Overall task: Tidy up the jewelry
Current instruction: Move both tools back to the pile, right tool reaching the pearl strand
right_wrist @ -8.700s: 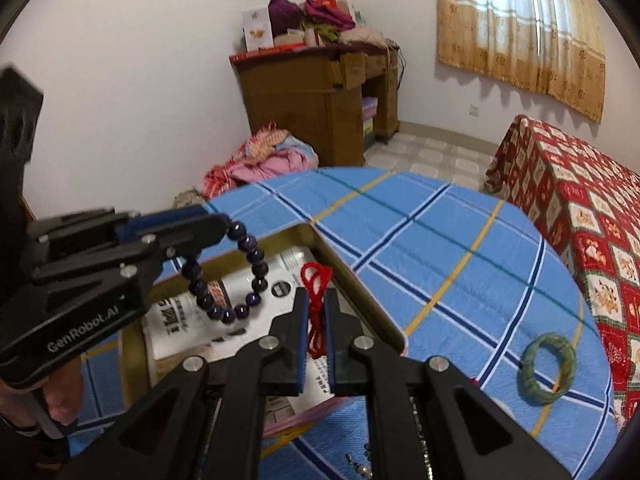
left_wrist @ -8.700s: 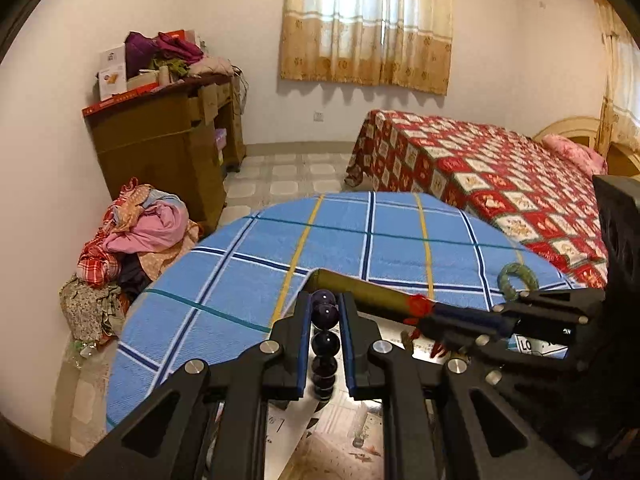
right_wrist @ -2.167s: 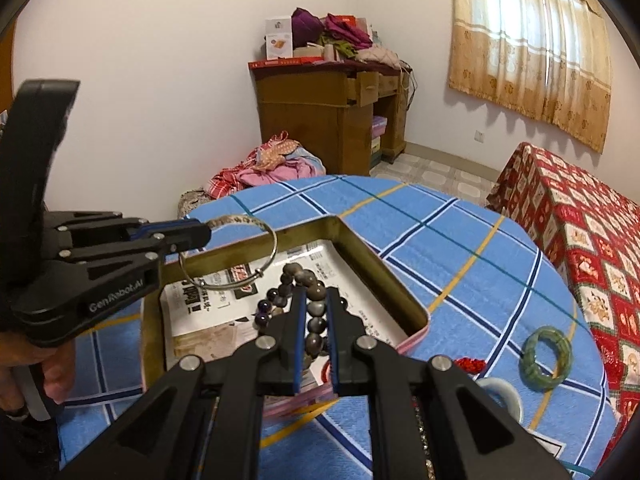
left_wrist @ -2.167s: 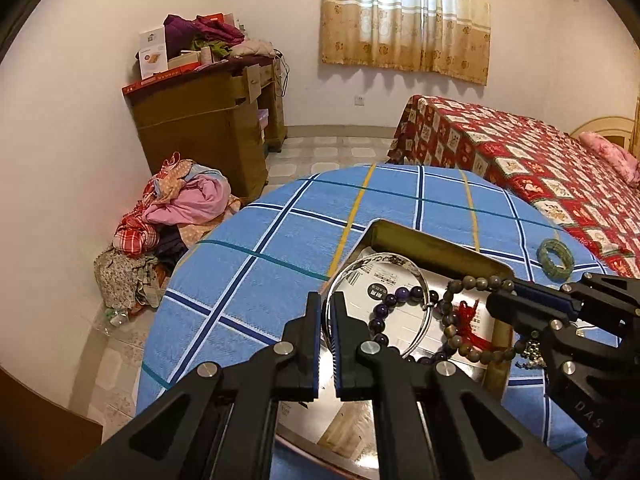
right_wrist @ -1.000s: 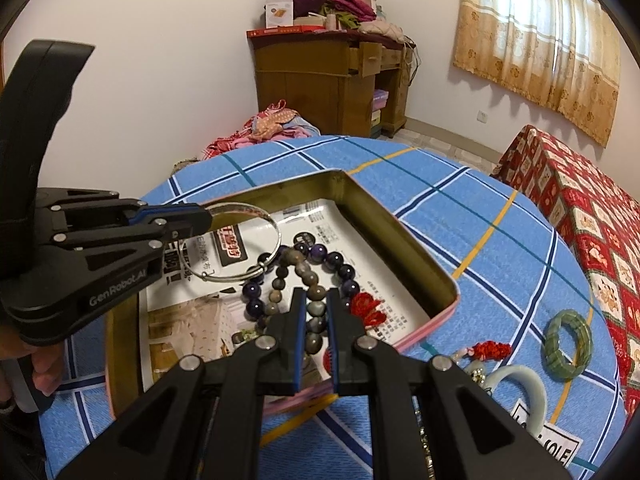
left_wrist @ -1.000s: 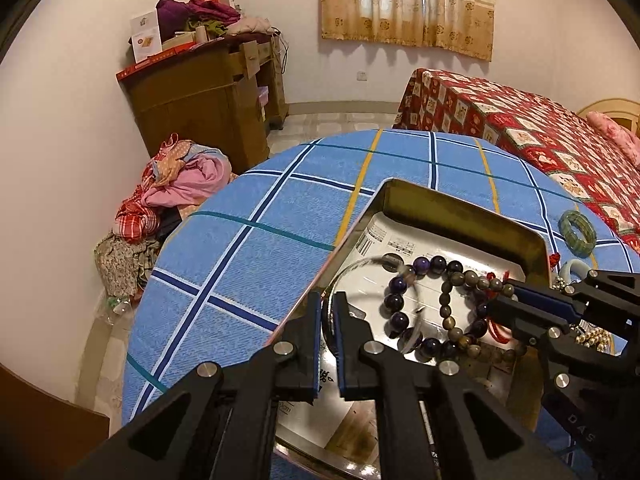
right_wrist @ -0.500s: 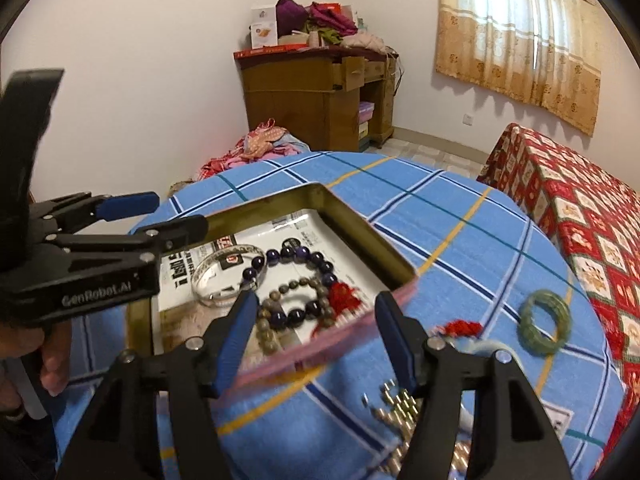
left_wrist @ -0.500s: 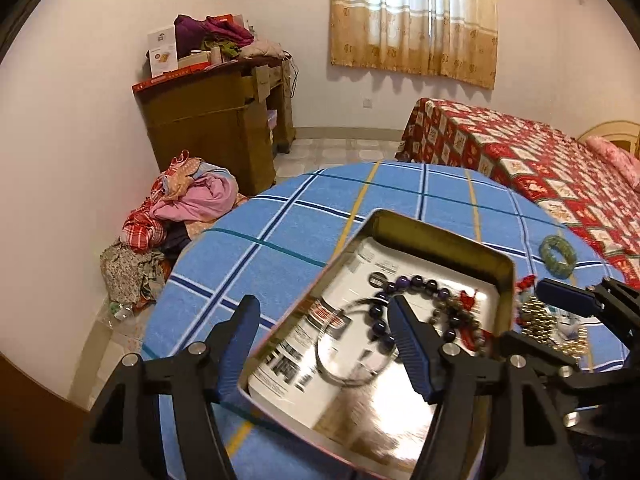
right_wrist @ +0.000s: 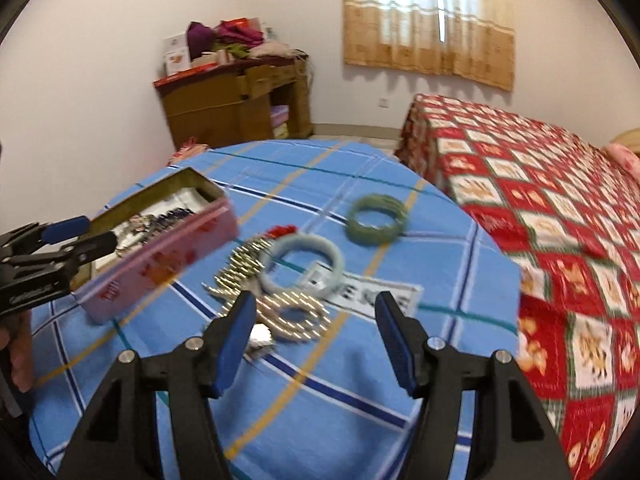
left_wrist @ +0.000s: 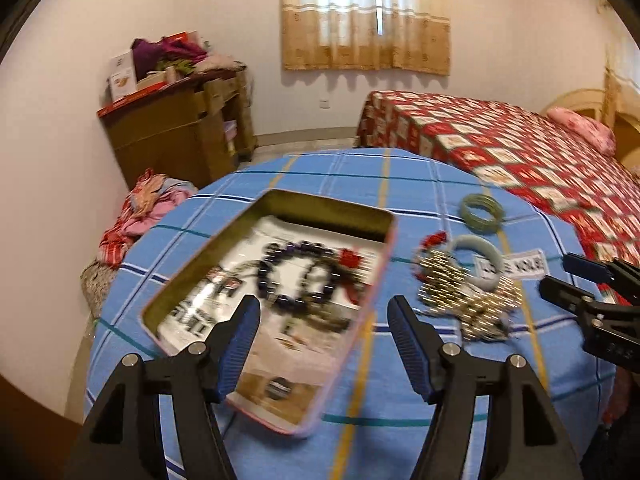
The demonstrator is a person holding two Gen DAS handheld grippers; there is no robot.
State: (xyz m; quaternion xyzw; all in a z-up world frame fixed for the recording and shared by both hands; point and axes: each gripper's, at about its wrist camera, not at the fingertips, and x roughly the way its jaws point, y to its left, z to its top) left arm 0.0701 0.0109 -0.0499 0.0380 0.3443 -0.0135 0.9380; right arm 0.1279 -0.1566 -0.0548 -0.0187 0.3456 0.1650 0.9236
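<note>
Jewelry: beaded bracelets [left_wrist: 298,276] lie inside tin [left_wrist: 280,200]; two bangles [right_wrist: 302,264] and gold chain [right_wrist: 280,312] remain on counter [right_wrist: 320,400]. Both jaws spread, nothing between. Advice: centre right gripper [right_wrist: 314,338] over one piece before closing.

One tin [left_wrist: 192,280] holding a dark bead bracelet [left_wrist: 296,276], two loose bangles, green [right_wrist: 376,220] and pale blue [right_wrist: 302,264], one gold bead heap [right_wrist: 280,308].
</note>
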